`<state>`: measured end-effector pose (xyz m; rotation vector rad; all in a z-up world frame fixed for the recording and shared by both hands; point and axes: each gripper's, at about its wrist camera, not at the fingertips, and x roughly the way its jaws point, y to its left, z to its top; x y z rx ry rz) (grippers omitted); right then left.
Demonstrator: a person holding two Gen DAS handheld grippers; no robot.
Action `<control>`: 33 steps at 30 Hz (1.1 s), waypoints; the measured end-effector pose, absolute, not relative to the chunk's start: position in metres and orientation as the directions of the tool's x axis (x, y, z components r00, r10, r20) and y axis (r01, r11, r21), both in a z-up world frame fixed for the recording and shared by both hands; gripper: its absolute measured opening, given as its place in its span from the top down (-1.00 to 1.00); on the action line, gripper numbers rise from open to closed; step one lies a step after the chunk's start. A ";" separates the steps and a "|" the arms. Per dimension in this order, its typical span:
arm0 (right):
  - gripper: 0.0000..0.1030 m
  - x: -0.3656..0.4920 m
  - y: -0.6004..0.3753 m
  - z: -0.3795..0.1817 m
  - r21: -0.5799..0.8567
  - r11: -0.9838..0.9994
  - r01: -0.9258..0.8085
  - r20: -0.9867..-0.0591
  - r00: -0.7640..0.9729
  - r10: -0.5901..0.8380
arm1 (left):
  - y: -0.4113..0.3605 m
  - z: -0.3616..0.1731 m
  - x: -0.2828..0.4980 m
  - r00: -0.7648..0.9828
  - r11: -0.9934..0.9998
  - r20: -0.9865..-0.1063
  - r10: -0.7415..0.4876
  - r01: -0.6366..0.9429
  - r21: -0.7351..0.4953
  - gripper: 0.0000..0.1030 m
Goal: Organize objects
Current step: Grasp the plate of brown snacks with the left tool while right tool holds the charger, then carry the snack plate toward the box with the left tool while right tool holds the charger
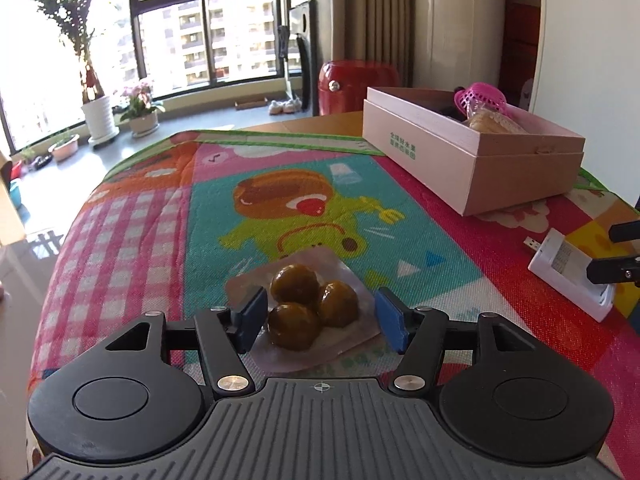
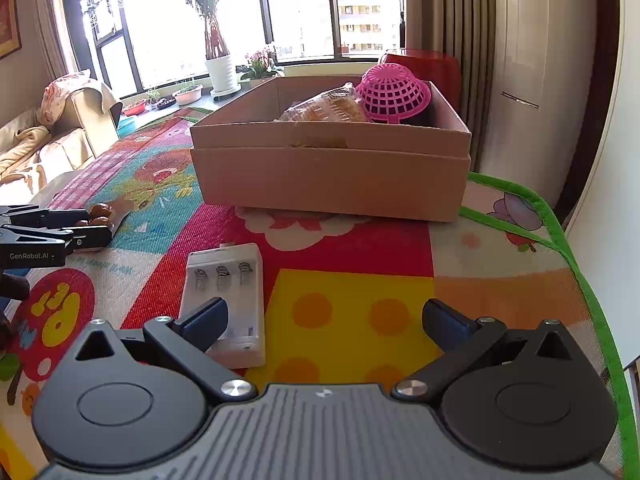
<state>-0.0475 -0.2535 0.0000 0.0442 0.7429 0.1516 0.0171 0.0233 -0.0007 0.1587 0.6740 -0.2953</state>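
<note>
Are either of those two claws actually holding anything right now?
No. The left claw stands open around the packet of brown balls, pads not pressing it. The right claw is open above the mat, beside the white battery charger.

Bright daylight pours through a large dark-framed window across the upper left of both views, with high-rise blocks outside. On the sill below stand a tall plant in a white ribbed pot, a pink-flowered plant and a low planter. Beige curtains hang at the upper centre, a red round stool beneath them. At the right-wrist view's left edge sits a sofa draped with blankets.
</note>
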 end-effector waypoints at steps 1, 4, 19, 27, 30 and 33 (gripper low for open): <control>-1.00 -0.047 -0.253 0.000 0.093 0.988 -0.122 -0.671 0.726 0.153 | 0.021 0.000 0.015 0.741 0.947 -0.638 -0.210 0.316 0.056 -0.25; -1.00 -0.047 -0.253 0.000 0.093 0.988 -0.122 -0.672 0.725 0.153 | 0.017 0.002 0.013 0.728 0.948 -0.652 -0.210 0.315 0.046 -0.32; -1.00 -0.044 -0.251 -0.002 0.078 0.989 -0.128 -0.677 0.721 0.147 | 0.018 0.007 0.003 0.781 0.907 -0.584 -0.219 0.384 0.173 -0.55; -1.00 -0.044 -0.251 -0.002 0.078 0.988 -0.132 -0.679 0.719 0.149 | 0.034 -0.001 0.024 0.705 0.916 -0.643 -0.298 0.402 0.016 -0.61; -1.00 -0.044 -0.251 -0.002 0.078 0.988 -0.132 -0.680 0.718 0.150 | 0.030 -0.002 0.025 0.707 0.916 -0.644 -0.293 0.400 0.023 -0.65; -1.00 -0.044 -0.251 -0.002 0.080 0.988 -0.132 -0.680 0.717 0.151 | 0.020 -0.003 0.024 0.707 0.906 -0.643 -0.294 0.420 0.049 -0.66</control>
